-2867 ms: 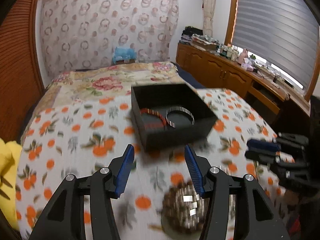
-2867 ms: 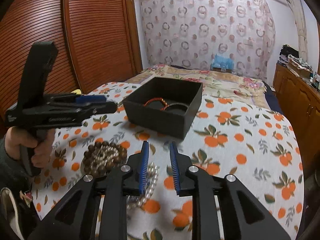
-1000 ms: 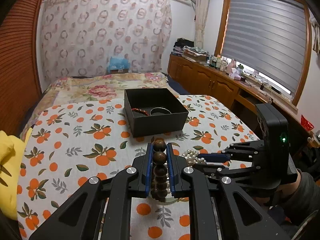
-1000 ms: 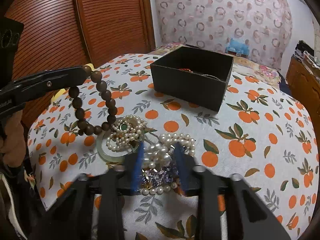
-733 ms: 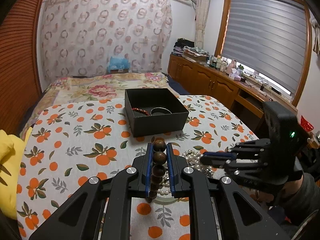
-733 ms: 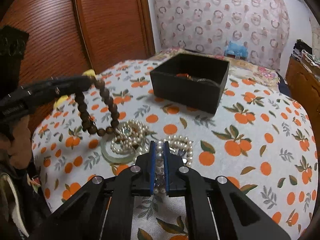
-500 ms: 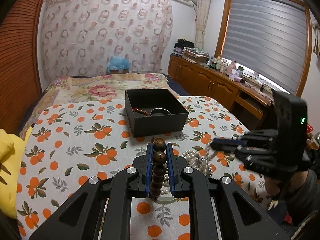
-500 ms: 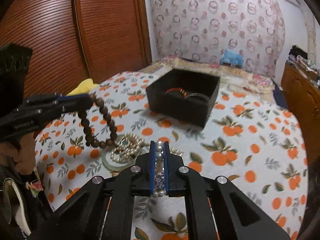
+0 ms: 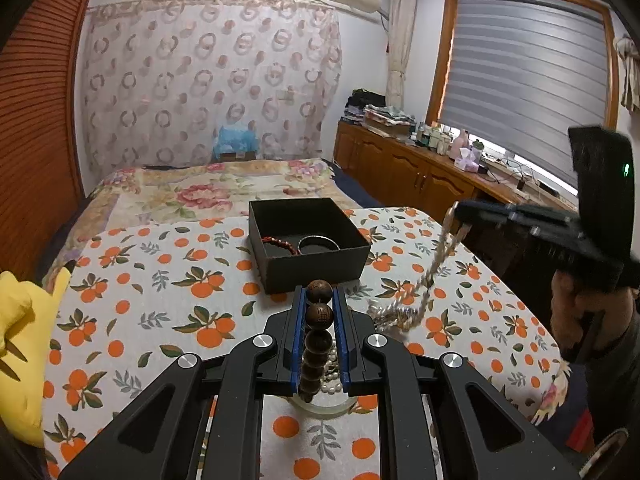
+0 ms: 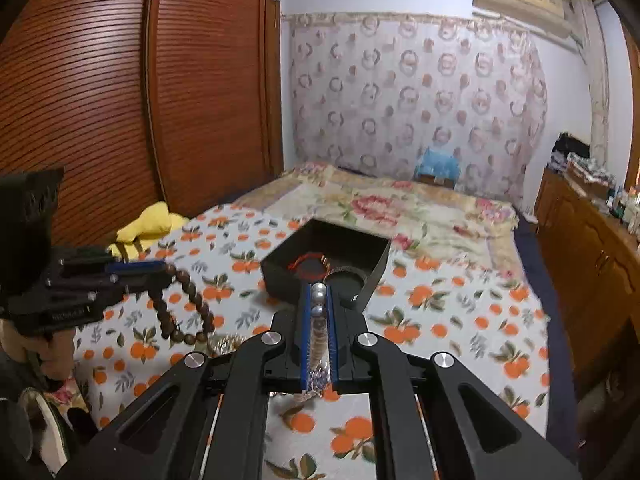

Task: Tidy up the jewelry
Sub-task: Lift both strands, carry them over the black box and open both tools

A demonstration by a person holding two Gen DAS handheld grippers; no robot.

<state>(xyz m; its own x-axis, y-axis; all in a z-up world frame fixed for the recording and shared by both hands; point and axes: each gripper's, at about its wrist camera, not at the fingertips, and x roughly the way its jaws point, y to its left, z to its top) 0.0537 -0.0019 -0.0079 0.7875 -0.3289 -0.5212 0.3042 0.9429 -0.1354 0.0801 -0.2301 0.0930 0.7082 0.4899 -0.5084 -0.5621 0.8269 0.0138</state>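
Since half a second ago we have raised the right gripper [image 10: 319,292] higher, so the pearl strand [image 9: 430,276] now trails up off the orange-print cloth [image 9: 160,280] on the bed. Largest on that cloth sits the black box [image 9: 316,268], open-topped, with a red bead bracelet [image 9: 280,245] and a dark bangle [image 9: 318,242] inside. Our left gripper [image 9: 319,300] is clamped on the wooden bead bracelet [image 10: 188,304] — its loop hangs clear of the cloth. Our right gripper is pinched tight on the pearl strand, close in front of the box. More pearls [image 9: 332,372] lie beneath the left gripper.
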